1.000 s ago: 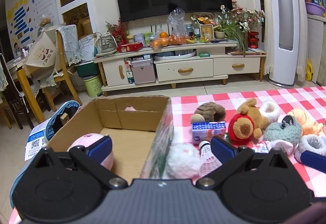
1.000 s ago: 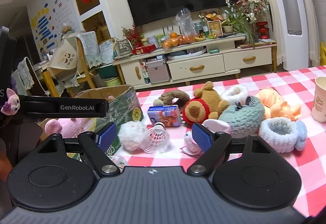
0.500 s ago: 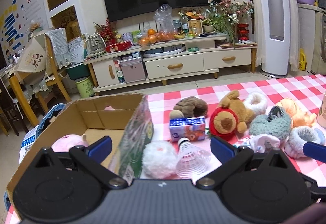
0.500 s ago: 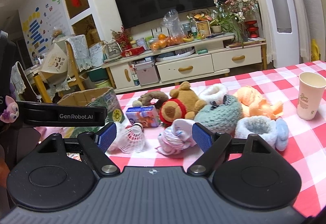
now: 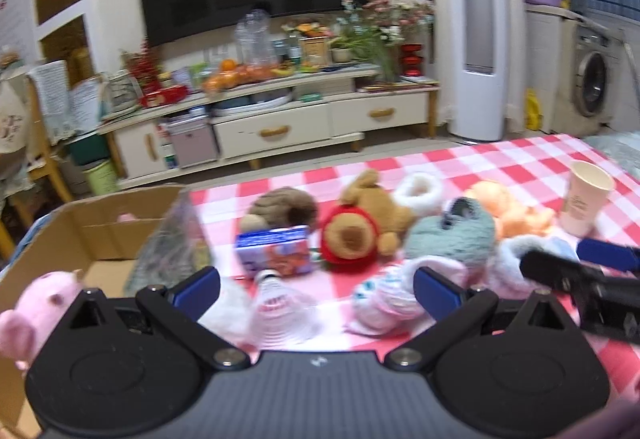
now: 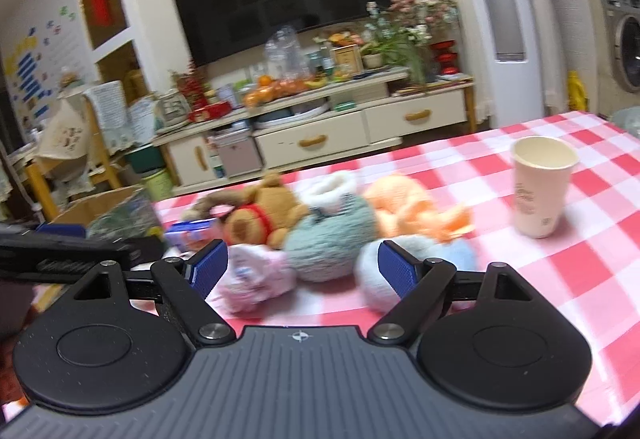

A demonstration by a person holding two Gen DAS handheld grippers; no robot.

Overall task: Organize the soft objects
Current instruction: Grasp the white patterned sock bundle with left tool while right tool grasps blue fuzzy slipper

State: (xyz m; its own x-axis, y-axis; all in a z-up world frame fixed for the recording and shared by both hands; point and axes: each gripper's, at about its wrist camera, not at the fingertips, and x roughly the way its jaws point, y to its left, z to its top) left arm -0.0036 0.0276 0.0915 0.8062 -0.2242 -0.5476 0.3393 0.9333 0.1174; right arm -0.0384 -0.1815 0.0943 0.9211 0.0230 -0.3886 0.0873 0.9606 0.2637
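Note:
Soft toys lie in a heap on the red-checked tablecloth (image 6: 560,271): a brown bear in red (image 5: 360,231) (image 6: 260,215), a teal fluffy toy (image 5: 452,239) (image 6: 332,247), an orange plush (image 5: 516,211) (image 6: 408,207), a pink-white bundle (image 5: 392,295) (image 6: 256,275) and a light blue fluffy ring (image 6: 424,259). A cardboard box (image 5: 100,215) stands at the left with a pink plush (image 5: 44,299) inside. My left gripper (image 5: 316,289) is open above a shuttlecock (image 5: 280,311). My right gripper (image 6: 302,265) is open just before the teal toy.
A paper cup (image 6: 540,187) stands on the cloth to the right of the toys. A small blue carton (image 5: 276,251) and a brown plush (image 5: 284,207) sit beside the box. Beyond the table's far edge are a TV cabinet (image 5: 280,119) and chairs.
Both grippers have swung to the right, away from the box and toward the toy heap. The cup has come into the left wrist view. Both stay open and hold nothing.

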